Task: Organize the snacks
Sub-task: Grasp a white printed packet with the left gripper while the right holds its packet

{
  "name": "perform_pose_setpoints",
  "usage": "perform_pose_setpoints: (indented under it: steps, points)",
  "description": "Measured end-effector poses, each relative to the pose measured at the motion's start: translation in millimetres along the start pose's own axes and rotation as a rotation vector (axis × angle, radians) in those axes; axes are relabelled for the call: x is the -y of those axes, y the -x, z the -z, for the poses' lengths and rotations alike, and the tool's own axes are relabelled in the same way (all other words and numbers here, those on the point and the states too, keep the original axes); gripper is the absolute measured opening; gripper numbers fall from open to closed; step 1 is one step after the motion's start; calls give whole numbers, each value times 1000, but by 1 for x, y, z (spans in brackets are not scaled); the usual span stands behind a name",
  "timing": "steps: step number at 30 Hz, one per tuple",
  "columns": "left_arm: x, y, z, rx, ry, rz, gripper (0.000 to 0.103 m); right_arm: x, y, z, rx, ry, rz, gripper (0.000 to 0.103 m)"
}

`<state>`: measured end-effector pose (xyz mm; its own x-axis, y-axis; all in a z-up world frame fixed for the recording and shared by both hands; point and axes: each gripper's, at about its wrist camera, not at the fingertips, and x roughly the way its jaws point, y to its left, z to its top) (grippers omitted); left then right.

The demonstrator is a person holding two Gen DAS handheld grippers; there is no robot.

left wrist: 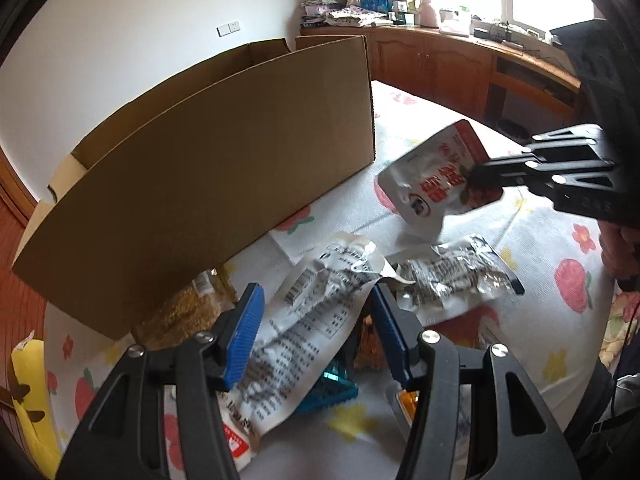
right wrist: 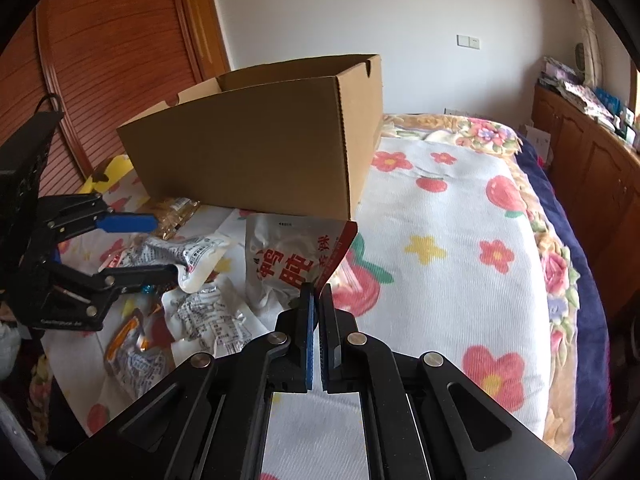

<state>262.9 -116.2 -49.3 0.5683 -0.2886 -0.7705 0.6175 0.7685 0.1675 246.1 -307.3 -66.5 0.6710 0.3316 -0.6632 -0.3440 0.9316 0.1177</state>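
A white-and-red snack pouch (right wrist: 292, 258) is pinched by its corner in the clenched right gripper (right wrist: 318, 300) and held clear of the flowered bedspread (right wrist: 460, 208) near the cardboard box (right wrist: 256, 152) (open-topped), while the left gripper (left wrist: 316, 336) is spread, grasping nothing, above scattered packets (left wrist: 304, 320)

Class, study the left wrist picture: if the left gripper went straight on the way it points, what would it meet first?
Most likely the long white snack packet lying between the open jaws of the left gripper. Depth is unclear, so that is a judgement.

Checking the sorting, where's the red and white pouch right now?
The pouch is pinched at its corner in the right tool, lifted above the blanket just in front of the box.
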Motion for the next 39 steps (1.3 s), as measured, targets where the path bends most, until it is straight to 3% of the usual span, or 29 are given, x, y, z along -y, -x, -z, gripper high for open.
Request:
perform_pose_setpoints:
  steps: [5, 9, 15, 18, 22, 39]
  points:
    - [4, -13, -5, -33, -18, -10, 55, 1, 5, 9, 14, -37, -3, 0]
    - [2, -27, -8, -104, -13, 10, 56, 3, 4, 11, 11, -50, -3, 0]
    - [-12, -32, -14, -119, 62, 43, 56, 1, 0, 10, 5, -43, 1, 0]
    - [-17, -32, -20, -114, 76, 29, 43, 0, -1, 10, 5, -38, 4, 0]
    - [-11, -21, -23, -81, 38, -7, 25, -1, 0, 12, 10, -36, 7, 0]
    - [-18, 37, -11, 118, 120, -93, 15, -5, -2, 14, 14, -20, 25, 0]
